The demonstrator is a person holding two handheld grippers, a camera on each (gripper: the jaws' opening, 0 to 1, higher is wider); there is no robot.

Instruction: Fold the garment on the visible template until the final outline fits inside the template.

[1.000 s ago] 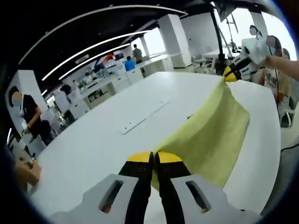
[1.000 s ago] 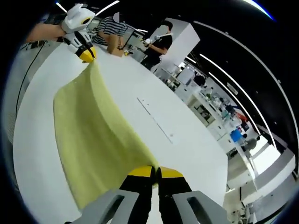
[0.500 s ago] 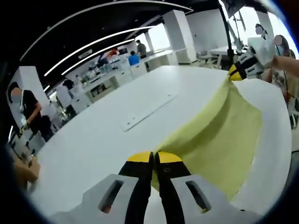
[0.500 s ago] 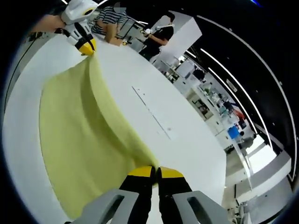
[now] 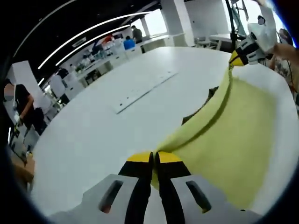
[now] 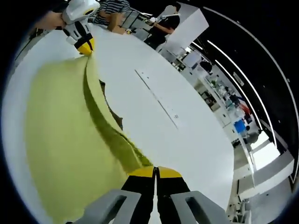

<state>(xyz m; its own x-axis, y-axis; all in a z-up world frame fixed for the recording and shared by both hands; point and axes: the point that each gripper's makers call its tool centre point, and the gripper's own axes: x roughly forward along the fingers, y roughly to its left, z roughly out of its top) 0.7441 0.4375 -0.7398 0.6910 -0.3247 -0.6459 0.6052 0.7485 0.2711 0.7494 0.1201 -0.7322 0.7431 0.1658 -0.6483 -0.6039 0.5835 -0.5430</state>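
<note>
A yellow-green garment point(image 5: 229, 135) hangs stretched between both grippers above a white table point(image 5: 93, 135). My left gripper point(image 5: 154, 158) is shut on one corner of it at the bottom of the left gripper view. The right gripper point(image 5: 237, 59) shows there at upper right, pinching the far corner. In the right gripper view, my right gripper point(image 6: 155, 172) is shut on the garment point(image 6: 60, 140), and the left gripper point(image 6: 85, 46) holds the other corner at top left. The top edge sags into a fold with a dark shadow beneath.
A long flat white strip point(image 5: 145, 86) lies on the table point(image 6: 140, 107) beyond the cloth; the strip point(image 6: 158, 99) has small holes. People stand by desks in the background point(image 5: 18, 112). A person in a striped shirt point(image 6: 112, 5) is near the far table edge.
The garment has come lower and nearer both cameras, taking up more of each view. Its top edge has slackened into a sagging fold with a shadow on the table.
</note>
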